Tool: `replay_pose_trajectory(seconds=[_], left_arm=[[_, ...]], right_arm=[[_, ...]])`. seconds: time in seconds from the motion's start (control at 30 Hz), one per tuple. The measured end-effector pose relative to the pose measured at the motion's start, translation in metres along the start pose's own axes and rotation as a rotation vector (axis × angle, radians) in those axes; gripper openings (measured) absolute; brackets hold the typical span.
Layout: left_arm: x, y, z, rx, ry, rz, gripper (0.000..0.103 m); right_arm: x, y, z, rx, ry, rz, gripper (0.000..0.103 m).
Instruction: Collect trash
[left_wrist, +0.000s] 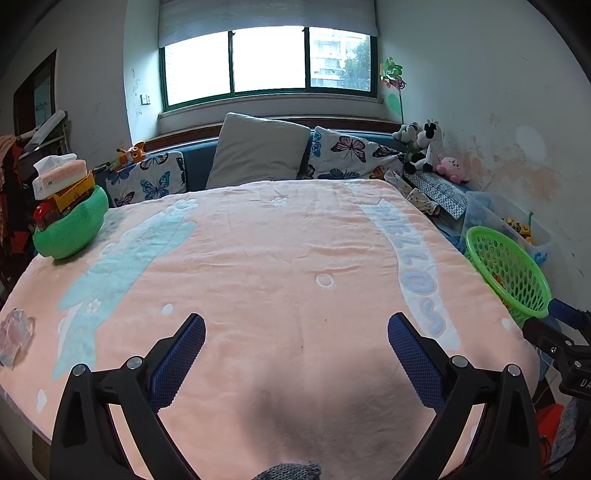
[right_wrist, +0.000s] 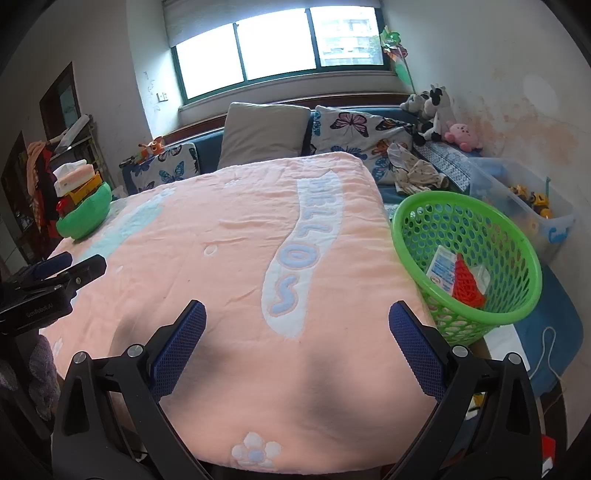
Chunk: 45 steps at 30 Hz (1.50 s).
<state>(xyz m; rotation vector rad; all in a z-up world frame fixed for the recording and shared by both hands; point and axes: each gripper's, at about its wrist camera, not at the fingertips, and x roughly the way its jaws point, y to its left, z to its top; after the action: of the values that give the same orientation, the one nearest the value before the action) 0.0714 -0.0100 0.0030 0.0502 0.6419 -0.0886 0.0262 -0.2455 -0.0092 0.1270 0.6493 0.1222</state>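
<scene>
A crumpled clear-and-pink plastic wrapper (left_wrist: 14, 338) lies on the pink blanket (left_wrist: 277, 258) near its left edge. My left gripper (left_wrist: 295, 332) is open and empty over the blanket's near middle, to the right of the wrapper. A green mesh basket (right_wrist: 469, 258) stands at the blanket's right edge; it holds a white-and-blue packet (right_wrist: 441, 267), a red net (right_wrist: 467, 282) and a clear wrapper. The basket also shows in the left wrist view (left_wrist: 506, 273). My right gripper (right_wrist: 297, 319) is open and empty, left of the basket.
A green plush bowl (left_wrist: 70, 229) with toy trucks and a tissue box sits at the far left corner. Pillows (left_wrist: 258, 151) and plush toys (left_wrist: 424, 147) line the headboard. A clear toy bin (right_wrist: 524, 203) stands by the right wall.
</scene>
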Motion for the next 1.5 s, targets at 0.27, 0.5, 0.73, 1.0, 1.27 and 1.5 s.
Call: replay_pose_trajectory(seconds=[0.27, 0.5, 0.73, 1.0, 1.27, 1.5], left_arm=[[-0.0018, 0.0013, -0.001, -0.002, -0.002, 0.003, 0.096], [-0.002, 0.0016, -0.0009, 0.0, 0.001, 0.008, 0.096], [-0.0018, 0.0011, -0.0021, 0.007, 0.001, 0.014, 0.096], [0.0013, 0.0021, -0.0046, 0.008, 0.003, 0.027, 0.096], [0.0022, 0.0036, -0.0046, 0.006, 0.009, 0.03, 0.096], [0.0029, 0.0031, -0.0049, 0.009, 0.01, 0.031, 0.096]], right_arm=[[0.001, 0.0014, -0.0001, 0.002, 0.006, 0.006, 0.098], [0.0016, 0.0017, -0.0004, 0.004, 0.006, 0.011, 0.098], [0.0017, 0.0033, -0.0008, 0.006, 0.007, 0.018, 0.098], [0.0031, 0.0043, -0.001, 0.006, 0.01, 0.021, 0.098], [0.0048, 0.0048, -0.0019, 0.005, 0.015, 0.026, 0.098], [0.0053, 0.0042, -0.0021, 0.008, 0.016, 0.028, 0.098]])
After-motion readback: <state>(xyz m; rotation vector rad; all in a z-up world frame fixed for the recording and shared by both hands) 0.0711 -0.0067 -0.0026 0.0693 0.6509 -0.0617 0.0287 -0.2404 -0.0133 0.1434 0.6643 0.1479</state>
